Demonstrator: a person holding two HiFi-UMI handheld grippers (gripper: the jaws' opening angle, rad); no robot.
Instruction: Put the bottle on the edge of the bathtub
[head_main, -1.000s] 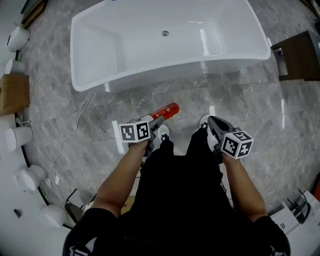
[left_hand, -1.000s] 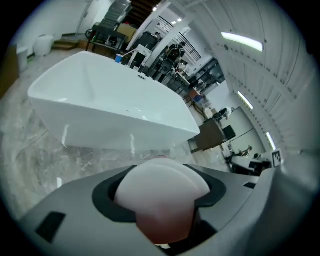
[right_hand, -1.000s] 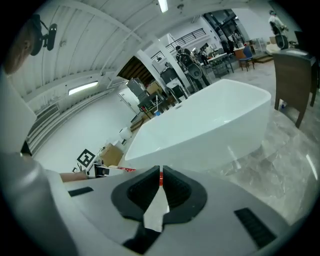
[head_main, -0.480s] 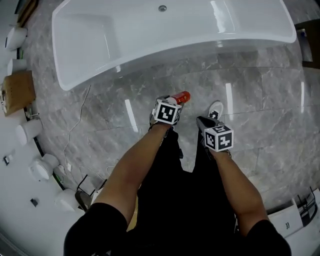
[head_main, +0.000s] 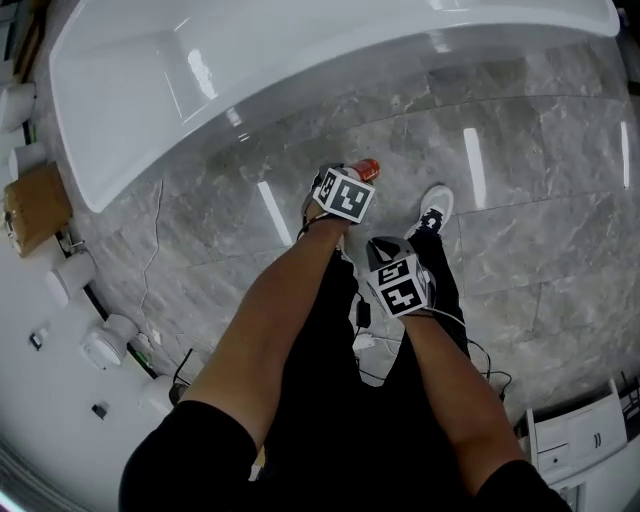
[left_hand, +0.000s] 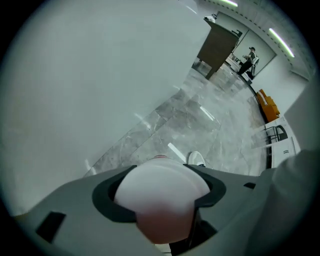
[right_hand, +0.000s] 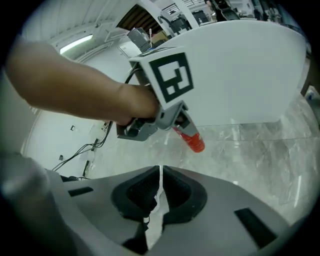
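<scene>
Head view: the left gripper (head_main: 347, 178) clasps a red cylindrical bottle (head_main: 368, 168) above the grey marble floor (head_main: 520, 150), near the outer wall of the white oval bathtub (head_main: 250, 90). The right gripper (head_main: 383, 250) hangs just beside it, nearer the person's body.

Left gripper view: the jaws press on both sides of the bottle's pale rounded end, and the tub's white wall fills the left.

Right gripper view: the jaws nearly meet, with only a thin slit between them, and grip nothing. Ahead, the bottle is off the floor in front of the tub wall.
</scene>
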